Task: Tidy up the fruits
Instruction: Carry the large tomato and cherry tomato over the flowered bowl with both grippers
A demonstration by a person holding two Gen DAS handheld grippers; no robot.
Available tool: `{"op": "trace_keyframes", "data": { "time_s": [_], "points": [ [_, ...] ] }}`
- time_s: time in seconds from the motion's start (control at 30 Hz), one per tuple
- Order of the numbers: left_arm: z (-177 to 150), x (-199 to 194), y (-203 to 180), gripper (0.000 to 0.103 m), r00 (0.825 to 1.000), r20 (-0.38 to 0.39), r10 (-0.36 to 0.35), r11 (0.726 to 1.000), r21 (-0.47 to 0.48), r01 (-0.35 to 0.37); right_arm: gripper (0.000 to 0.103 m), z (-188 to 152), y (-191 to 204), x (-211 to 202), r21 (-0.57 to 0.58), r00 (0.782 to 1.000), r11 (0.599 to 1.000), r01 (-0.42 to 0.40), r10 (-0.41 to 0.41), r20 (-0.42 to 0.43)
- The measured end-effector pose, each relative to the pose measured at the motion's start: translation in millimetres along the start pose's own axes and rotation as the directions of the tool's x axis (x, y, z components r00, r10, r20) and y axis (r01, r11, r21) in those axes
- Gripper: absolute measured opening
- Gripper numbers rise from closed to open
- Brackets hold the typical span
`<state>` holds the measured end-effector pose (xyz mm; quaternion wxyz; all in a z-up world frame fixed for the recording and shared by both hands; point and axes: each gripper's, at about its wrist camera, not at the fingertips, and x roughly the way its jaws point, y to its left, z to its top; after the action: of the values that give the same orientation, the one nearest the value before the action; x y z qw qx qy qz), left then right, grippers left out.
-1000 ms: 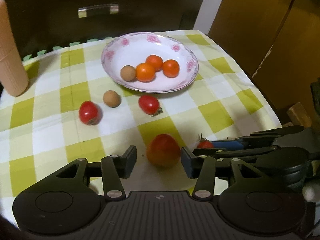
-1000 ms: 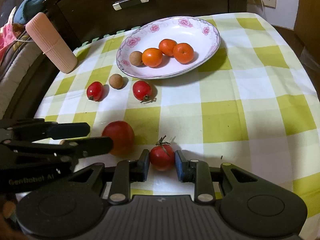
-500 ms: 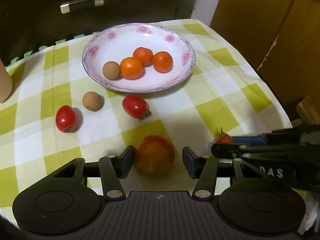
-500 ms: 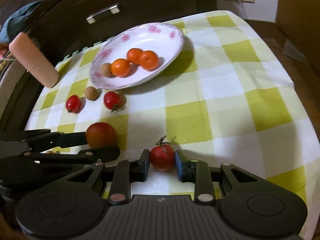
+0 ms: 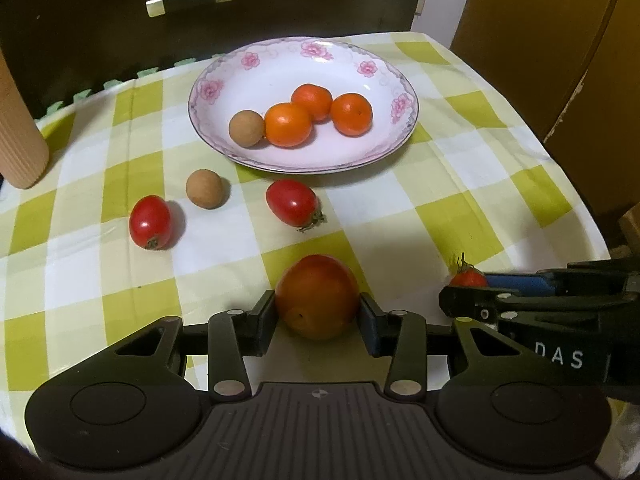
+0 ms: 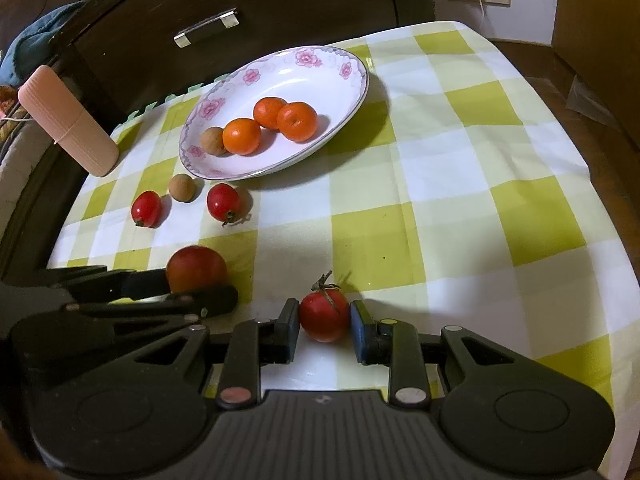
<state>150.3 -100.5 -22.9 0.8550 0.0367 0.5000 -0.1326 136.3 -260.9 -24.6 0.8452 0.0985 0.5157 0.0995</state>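
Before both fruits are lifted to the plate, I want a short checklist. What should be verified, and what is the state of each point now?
1. Left hand-held gripper around the big tomato: ok, its jaws are closing on both sides.
2. Right hand-held gripper shut on the small tomato: ok.
3. The two grippers apart from each other: ok, but close.
4. Free room on the plate: ok, the near and far parts are bare.
5. Grip firm enough for lifting: cannot tell.

Dim warm overhead light, soft shadows, fisheye-bent edges, dark corners
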Motion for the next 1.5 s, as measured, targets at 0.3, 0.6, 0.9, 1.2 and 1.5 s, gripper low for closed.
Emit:
{"op": "trace_keyframes", "data": {
  "time_s": [0.3, 0.6, 0.9, 1.2, 1.5],
  "points": [
    [-6, -18, 13, 0.05, 1.0, 0.004, -0.02, 0.999, -0.032, 0.02, 0.027, 3, 10, -2, -0.019, 1.0, 1.0, -0.002, 0.002, 0.013],
    [11, -41, 26, 0.05, 0.998, 0.064, -0.029, 0.999, -0.039, 0.032, 0.027, 16, 32, -10, -0.057, 0.999, 0.998, -0.007, 0.01, 0.048],
    [45, -38, 37, 0.05, 0.994, 0.097, -0.042, 0.997, -0.067, 0.048, 0.027, 48, 42, -13, -0.059, 0.994, 0.998, 0.001, 0.005, 0.105],
    [78, -16, 39, 0.05, 0.994, 0.097, -0.039, 0.996, -0.07, 0.046, 0.027, 85, 30, 4, -0.04, 0.992, 0.999, -0.01, 0.015, 0.128],
    [93, 7, 45, 0.05, 0.996, 0.079, -0.043, 0.995, -0.084, 0.05, 0.027, 106, 20, 26, -0.016, 0.992, 1.0, -0.012, 0.014, 0.122]
  ]
}}
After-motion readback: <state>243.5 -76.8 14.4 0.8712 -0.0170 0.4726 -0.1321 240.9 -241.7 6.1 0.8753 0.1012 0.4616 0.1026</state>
